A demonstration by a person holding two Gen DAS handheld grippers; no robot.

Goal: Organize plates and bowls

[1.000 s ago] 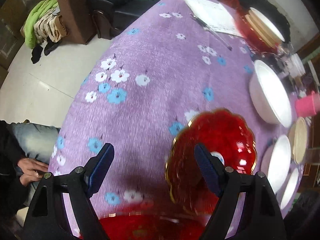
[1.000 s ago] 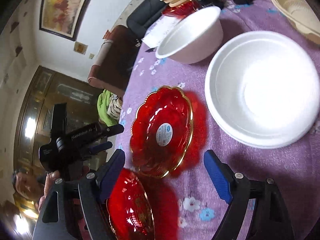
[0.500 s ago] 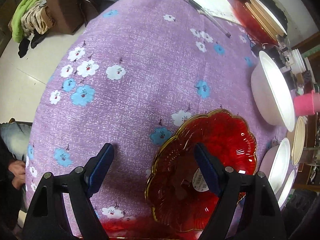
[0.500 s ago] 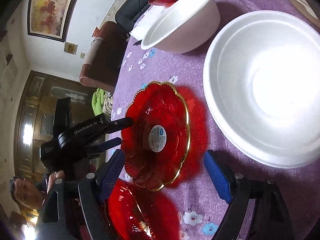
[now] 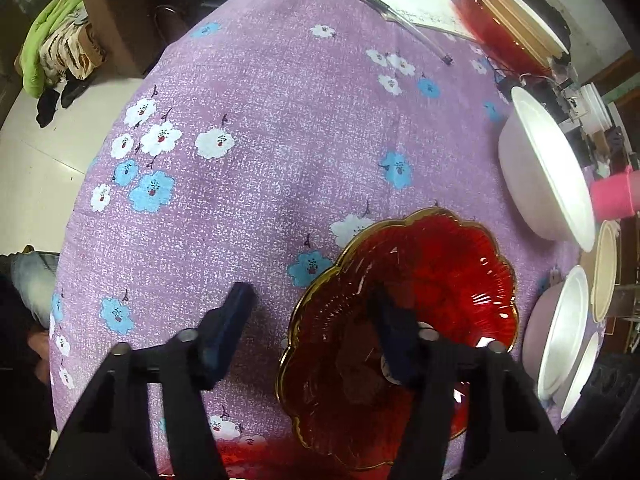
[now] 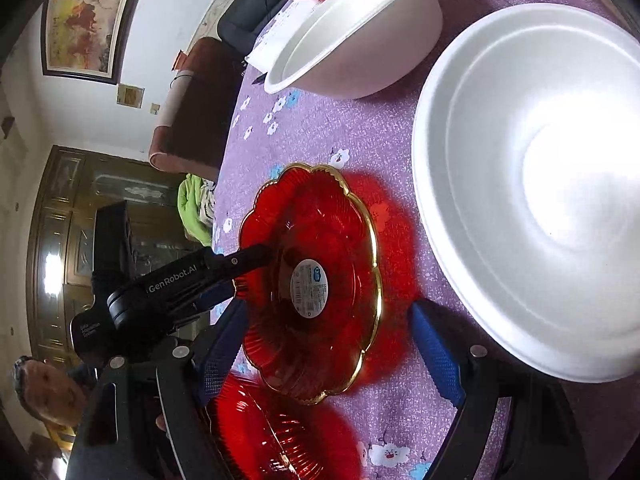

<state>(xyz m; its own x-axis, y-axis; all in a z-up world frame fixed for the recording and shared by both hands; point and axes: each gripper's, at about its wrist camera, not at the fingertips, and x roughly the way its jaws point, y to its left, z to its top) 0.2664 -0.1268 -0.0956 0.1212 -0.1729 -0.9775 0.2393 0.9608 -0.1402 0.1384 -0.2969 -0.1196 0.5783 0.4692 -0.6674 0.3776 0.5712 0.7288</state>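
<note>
A red glass plate (image 5: 436,280) with a scalloped gold rim and a round sticker (image 6: 311,287) lies on the purple flowered cloth (image 5: 280,120). My left gripper (image 5: 312,324) points down over its left edge. One finger is inside the plate and the other outside on the cloth, so the rim sits between the closing jaws with no pad pressing. In the right wrist view my right gripper (image 6: 330,348) stands open just short of the plate's near edge, and the left gripper (image 6: 180,280) reaches in from the left. A second red plate (image 6: 272,440) lies below.
A wide white bowl (image 6: 532,184) and a deeper white bowl (image 6: 352,40) stand right of the red plate. More white bowls (image 5: 560,336), a beige dish (image 5: 604,268), a pink cup (image 5: 616,196), stacked plates (image 5: 516,28) and paper with a pen (image 5: 400,4) line the far side. A person sits at left.
My left gripper has sunk onto the red plate's left rim and its jaws have narrowed. The right gripper has come closer to the plate, still wide.
</note>
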